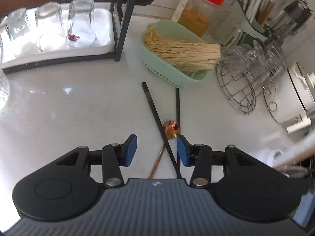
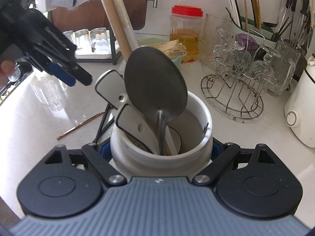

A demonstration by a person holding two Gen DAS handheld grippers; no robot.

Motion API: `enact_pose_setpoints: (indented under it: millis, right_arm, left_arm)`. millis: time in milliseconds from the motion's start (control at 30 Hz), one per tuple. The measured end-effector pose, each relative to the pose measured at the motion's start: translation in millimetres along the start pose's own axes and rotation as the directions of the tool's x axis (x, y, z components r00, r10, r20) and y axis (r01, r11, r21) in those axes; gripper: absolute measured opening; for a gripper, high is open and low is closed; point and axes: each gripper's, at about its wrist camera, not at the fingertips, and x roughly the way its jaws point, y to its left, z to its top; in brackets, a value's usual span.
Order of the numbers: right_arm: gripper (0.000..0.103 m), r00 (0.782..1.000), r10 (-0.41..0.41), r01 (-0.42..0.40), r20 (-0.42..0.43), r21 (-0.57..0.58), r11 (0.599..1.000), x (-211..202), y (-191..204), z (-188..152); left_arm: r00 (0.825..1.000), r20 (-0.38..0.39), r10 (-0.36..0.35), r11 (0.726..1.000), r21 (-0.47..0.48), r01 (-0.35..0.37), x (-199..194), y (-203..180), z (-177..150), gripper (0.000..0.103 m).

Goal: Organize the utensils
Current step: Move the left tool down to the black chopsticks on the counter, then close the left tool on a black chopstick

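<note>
Left gripper (image 1: 156,150) points steeply down at the white countertop (image 1: 69,108), jaws apart with nothing pressed between the blue pads. In the gap lie two black chopsticks (image 1: 155,114), crossed near the gripper end, and a copper-coloured spoon (image 1: 171,129) whose bowl sits just beside the right-hand pad (image 1: 182,150); its thin handle runs back under the gripper. All three lie flat on the counter, not lifted.

In the right wrist view the left gripper shows at upper left, tilted down toward the counter, with a fingertip of the person's hand (image 2: 6,68) showing behind it.

Right gripper (image 2: 161,151) angles downward and is clamped on the white utensil holder (image 2: 198,108), a blue pad on each side of the cylinder. The holder stands upright, holding a large dark ladle (image 2: 155,82), two white-handled utensils (image 2: 110,86) and wooden handles (image 2: 112,13) sticking up. The chopsticks and copper spoon lie on the counter just left of the holder.

Behind: green basket (image 1: 157,66) with pale noodles, red-lidded jar (image 2: 186,33), wire rack (image 2: 234,98) with glass cups, upturned glasses (image 1: 80,21) on a white tray (image 1: 102,39), a green caddy of chopsticks (image 2: 248,9) at back right, white appliance (image 2: 299,118) at right.
</note>
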Motion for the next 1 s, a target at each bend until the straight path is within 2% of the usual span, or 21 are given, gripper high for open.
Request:
enact_pose_setpoints:
  millis: [133,233,333,500,833,900,967,1000]
  right_arm:
    - [0.092,1.000,-0.010,0.010,-0.002,0.006,1.000,0,0,0]
    - [0.092,1.000,-0.015,0.015,-0.014,0.029,0.999,1,0,0]
    - [0.092,0.999,-0.020,0.021,-0.030,0.051,0.998,3,-1,0]
    - [0.092,0.999,-0.032,0.034,-0.036,0.047,0.998,5,1,1]
    - [0.092,0.998,-0.045,0.047,-0.031,0.056,0.997,4,3,1]
    - [0.092,0.998,-0.046,0.048,-0.033,0.058,0.997,5,3,2]
    - [0.092,0.998,-0.046,0.049,-0.038,0.058,0.997,5,3,3]
    - [0.092,0.998,-0.047,0.049,-0.040,0.058,0.997,6,4,4]
  left_arm:
    - [1.000,-0.002,0.011,0.999,-0.041,-0.011,27,0,9,0.050]
    - [0.999,0.006,0.051,0.999,-0.014,-0.051,44,-9,14,0.050]
    - [0.997,-0.002,0.073,0.997,-0.033,-0.073,60,-10,19,0.049]
    - [0.992,0.034,0.123,0.992,-0.015,-0.123,71,-16,30,0.048]
    - [0.963,0.075,0.258,0.962,0.072,-0.263,87,-31,47,0.042]
    - [0.957,0.069,0.282,0.953,0.096,-0.288,90,-36,49,0.036]
    - [0.954,0.064,0.294,0.949,0.096,-0.299,93,-39,53,0.018]
    - [0.953,0.061,0.298,0.948,0.096,-0.302,94,-39,54,0.016]
